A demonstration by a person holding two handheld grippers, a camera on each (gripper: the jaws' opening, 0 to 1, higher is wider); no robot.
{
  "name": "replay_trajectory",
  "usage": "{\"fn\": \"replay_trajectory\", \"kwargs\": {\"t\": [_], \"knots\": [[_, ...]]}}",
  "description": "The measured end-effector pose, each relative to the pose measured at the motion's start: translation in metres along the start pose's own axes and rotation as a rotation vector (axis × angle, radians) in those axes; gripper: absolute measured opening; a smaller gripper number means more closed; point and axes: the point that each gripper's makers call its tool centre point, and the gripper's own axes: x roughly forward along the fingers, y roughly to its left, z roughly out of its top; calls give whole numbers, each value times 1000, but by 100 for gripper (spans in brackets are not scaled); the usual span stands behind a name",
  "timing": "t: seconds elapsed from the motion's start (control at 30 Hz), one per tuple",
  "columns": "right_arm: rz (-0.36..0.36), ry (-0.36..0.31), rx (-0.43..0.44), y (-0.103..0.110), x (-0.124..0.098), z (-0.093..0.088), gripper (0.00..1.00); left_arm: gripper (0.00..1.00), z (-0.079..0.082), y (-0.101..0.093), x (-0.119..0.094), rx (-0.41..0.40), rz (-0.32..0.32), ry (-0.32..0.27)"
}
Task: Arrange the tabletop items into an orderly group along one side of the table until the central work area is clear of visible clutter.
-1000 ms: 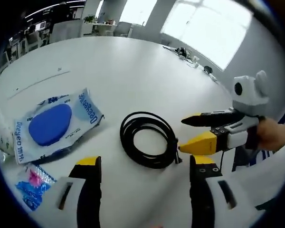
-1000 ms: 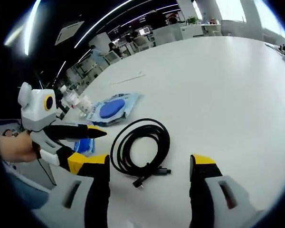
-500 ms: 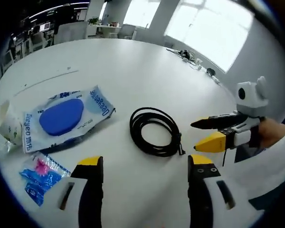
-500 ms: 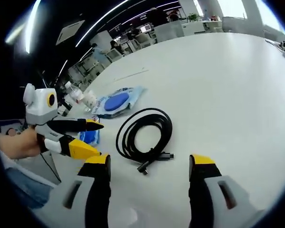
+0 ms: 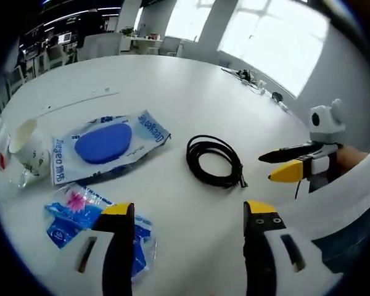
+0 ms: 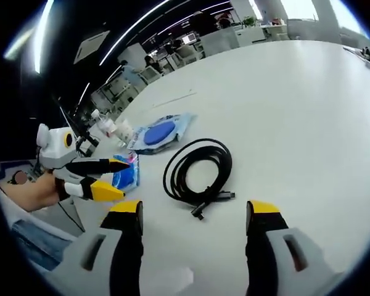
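A black cable [image 5: 214,161], wound into a loose flat coil with its plug end sticking out at one side, lies on the white table [image 5: 172,86] between the two grippers and touches neither. Just beside it in the left gripper view rests a soft, crinkled wet-wipe pack [image 5: 108,145], white and pale blue with a big dark-blue oval flap on top; nearer that camera sits a smaller glossy blue packet [image 5: 80,213] with a pink print, partly behind the left gripper's [image 5: 188,246] near jaw. A paper cup [image 5: 29,145] with green print stands past the wipe pack, next to some clear crumpled wrapping. The left gripper's yellow-tipped black jaws stand apart with nothing between them, above bare tabletop. The right gripper [image 6: 194,246] is likewise spread wide and empty, its jaws framing the coil's plug [image 6: 200,211] from a short way off; seen from the left gripper view it [image 5: 290,163] hangs off the table's edge, a hand [image 5: 351,157] behind it. The tabletop is smooth, matte white and broad, curving away. Beyond it is an open office: large bright windows [image 5: 277,34] on one side, and desks, chairs and long ceiling light strips [image 6: 142,21] in the dimmer part.
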Motion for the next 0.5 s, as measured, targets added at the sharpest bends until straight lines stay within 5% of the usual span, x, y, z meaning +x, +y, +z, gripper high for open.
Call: {"fn": "replay_trajectory", "kwargs": {"t": [0.5], "knots": [[-9, 10, 39, 0, -14, -8, 68, 73, -7, 24, -35, -89, 52, -72]]}}
